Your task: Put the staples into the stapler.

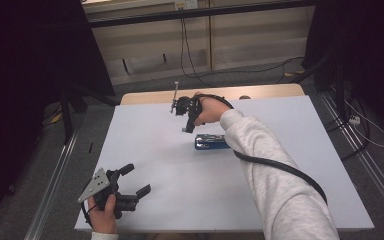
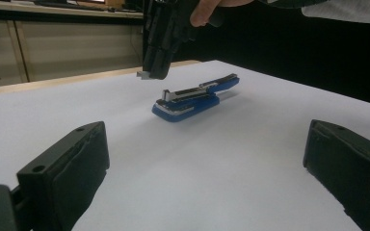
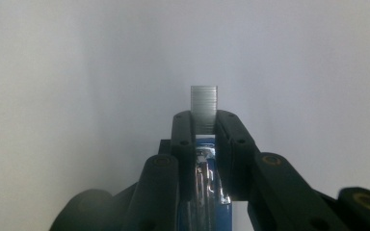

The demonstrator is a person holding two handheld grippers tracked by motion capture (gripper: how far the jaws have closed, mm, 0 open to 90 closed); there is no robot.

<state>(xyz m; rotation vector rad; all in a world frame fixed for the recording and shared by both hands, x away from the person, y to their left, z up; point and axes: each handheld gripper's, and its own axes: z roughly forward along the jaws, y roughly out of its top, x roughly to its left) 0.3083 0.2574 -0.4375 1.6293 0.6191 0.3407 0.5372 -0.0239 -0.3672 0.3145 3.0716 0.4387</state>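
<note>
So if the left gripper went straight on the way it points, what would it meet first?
Probably the blue stapler, lying open on the white table ahead of the open left gripper; bare tabletop lies between them.

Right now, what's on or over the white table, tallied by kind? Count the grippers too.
Staplers: 1, blue, lying open on the table
Staple strips: 1, pinched in the right gripper
Grippers: 2, the left gripper open near the table's front edge, the right gripper above the stapler
Total: 4
</note>
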